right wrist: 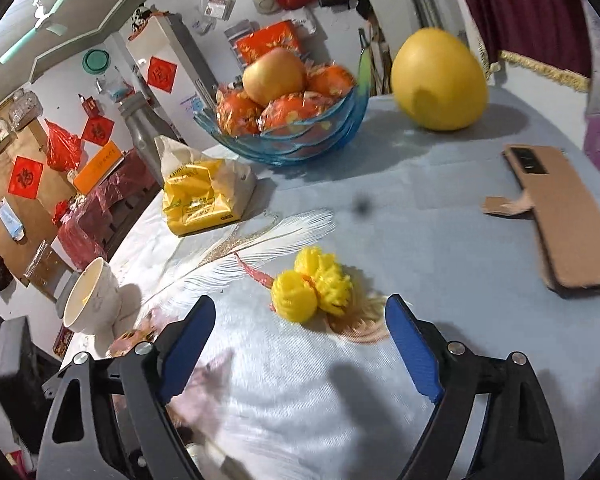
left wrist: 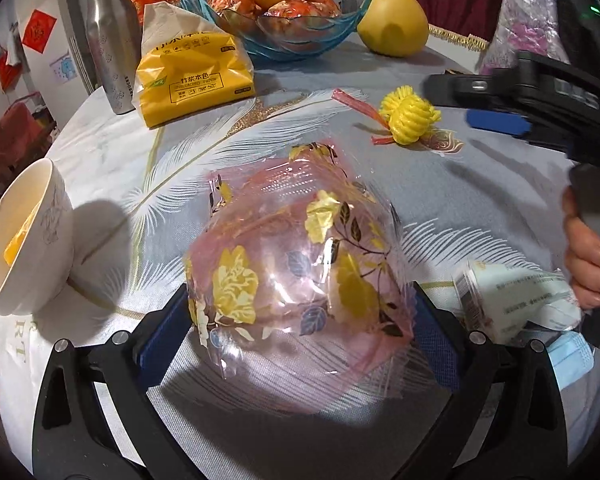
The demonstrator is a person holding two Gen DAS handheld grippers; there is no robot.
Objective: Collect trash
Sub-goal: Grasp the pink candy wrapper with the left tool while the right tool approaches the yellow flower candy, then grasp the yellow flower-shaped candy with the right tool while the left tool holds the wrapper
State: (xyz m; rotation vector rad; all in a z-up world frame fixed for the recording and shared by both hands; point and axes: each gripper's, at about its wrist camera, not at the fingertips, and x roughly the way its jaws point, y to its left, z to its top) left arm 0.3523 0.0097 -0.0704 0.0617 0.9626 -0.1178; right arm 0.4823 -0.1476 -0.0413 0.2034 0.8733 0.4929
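**Bag in one gripper, yellow knot ahead of the other**

Between the blue pads of the left gripper (left wrist: pixel 300 320) sits a crumpled, transparent pink plastic bag printed with yellow flowers (left wrist: pixel 300 264); the jaws stand fairly wide but press its two sides, so the bag is held, its mouth bulging forward over the feather-patterned grey tablecloth (left wrist: pixel 120 152). Just to the right of that gripper lie a white printed wrapper (left wrist: pixel 516 304) and a pale blue face mask (left wrist: pixel 572 356), both likely trash too.

Over the cloth, the right gripper (right wrist: pixel 300 344) hovers with its jaws spread wide and nothing between them. Directly ahead of its fingertips, close and roughly centred in the gap, lies a bright yellow knotted cord ball with a red strip through it (right wrist: pixel 312 288). The red strip gives it a long axis running up and to the left, across the line of the fingers. The right gripper is clearly the nearer one; the left is occupied, so I judge a short forward reach would bring the pads around the knot.

Farther out stand a white ceramic bowl (left wrist: pixel 24 240), a yellow pack of tissues (left wrist: pixel 192 80), a brown phone case (right wrist: pixel 560 212), a blue glass fruit bowl (right wrist: pixel 288 136) and a large yellow pomelo (right wrist: pixel 440 80).
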